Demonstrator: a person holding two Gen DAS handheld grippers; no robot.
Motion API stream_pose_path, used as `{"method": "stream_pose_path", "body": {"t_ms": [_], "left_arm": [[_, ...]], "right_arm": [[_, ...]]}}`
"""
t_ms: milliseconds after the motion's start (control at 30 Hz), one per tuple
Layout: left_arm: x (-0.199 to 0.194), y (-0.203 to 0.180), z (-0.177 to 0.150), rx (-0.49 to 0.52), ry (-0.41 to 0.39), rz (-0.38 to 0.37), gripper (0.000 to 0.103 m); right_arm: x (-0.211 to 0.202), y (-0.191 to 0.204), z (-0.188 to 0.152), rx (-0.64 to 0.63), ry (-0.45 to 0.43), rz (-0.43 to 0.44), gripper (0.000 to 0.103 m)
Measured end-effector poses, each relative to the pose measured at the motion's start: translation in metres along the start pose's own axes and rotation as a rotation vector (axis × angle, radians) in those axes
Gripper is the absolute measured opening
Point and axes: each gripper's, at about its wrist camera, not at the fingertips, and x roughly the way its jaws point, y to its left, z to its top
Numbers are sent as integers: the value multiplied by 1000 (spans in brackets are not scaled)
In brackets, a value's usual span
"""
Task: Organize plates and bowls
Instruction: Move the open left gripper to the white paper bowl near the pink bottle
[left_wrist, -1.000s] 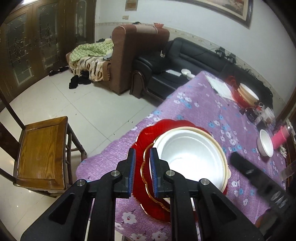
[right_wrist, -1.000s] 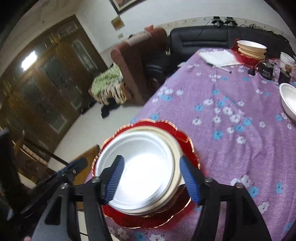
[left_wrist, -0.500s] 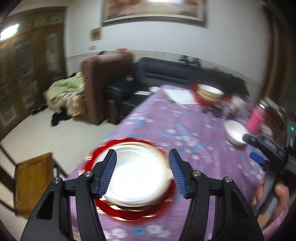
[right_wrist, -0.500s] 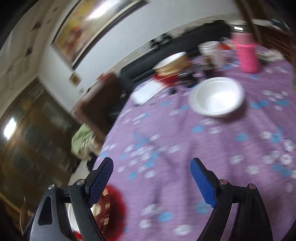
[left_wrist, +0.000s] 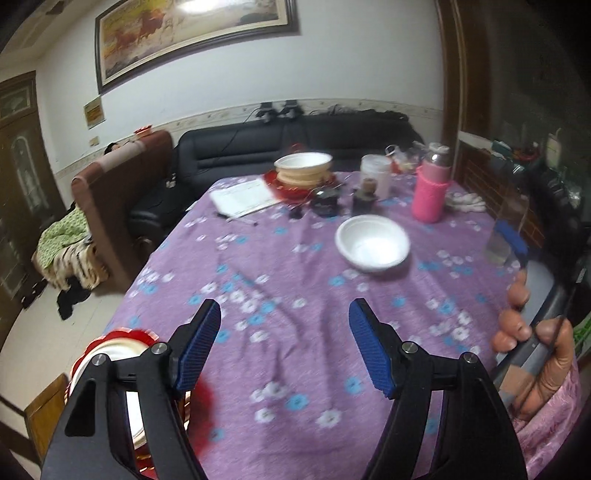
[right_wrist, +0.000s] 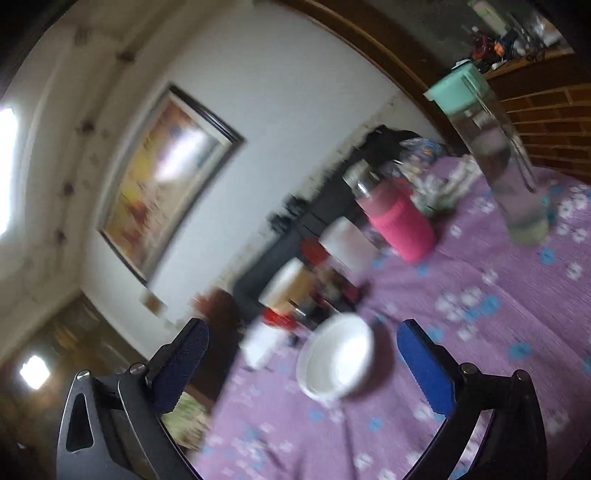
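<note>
A lone white bowl (left_wrist: 373, 245) sits on the purple flowered tablecloth (left_wrist: 295, 295), mid-table to the right. My left gripper (left_wrist: 284, 332) hovers above the cloth short of it, its jaws opening with nothing between them. At the lower left lies a white plate on a red gold-rimmed plate (left_wrist: 110, 354), partly hidden by my left finger. In the blurred, tilted right wrist view the bowl (right_wrist: 336, 356) lies just ahead of my right gripper (right_wrist: 303, 332), whose jaws are opening wide and do not touch it. A stack of bowls on a red plate (left_wrist: 303, 170) stands at the far end.
A pink bottle (left_wrist: 430, 192), a jar (left_wrist: 375, 177), small dark items and papers (left_wrist: 243, 199) crowd the far end. A tall clear bottle with a teal lid (right_wrist: 509, 166) stands at the right. A person's hand (left_wrist: 524, 332) grips the other tool. Sofas stand behind the table.
Both grippers swung away from the red-and-white plate stack toward the lone white bowl. The left jaws went from shut to wide apart, and the right jaws spread wider.
</note>
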Motion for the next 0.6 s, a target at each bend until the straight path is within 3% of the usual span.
{"method": "stream_pose_path", "body": {"t_ms": [100,200,267,300,367,467,533,600], "left_arm": [[3,-6,24,-44,-75,-9,72],[18,-9,50,-97,-116,17,76],[34,-6,68,-157,-126,-20,82],[47,-4,81,-203,-120,-24,82],[70,0,96,-282,-98,-33,82],[103,1,106,-381,-90,-3,82],[129,-3,110,-407,-90,60,82],[151,-12,110,-397,-122,144,82]], "right_arm": [[-16,4,23,11,-150,145,103],[-11,25,37,-133,-233,149,103],[23,37,43,-245,-115,60,103],[45,39,44,-276,-11,12,103],[80,37,44,-280,156,-29,103],[121,19,45,-239,253,-132,103],[142,6,47,-224,303,-190,103],[156,-7,48,-210,296,-219,103]]}}
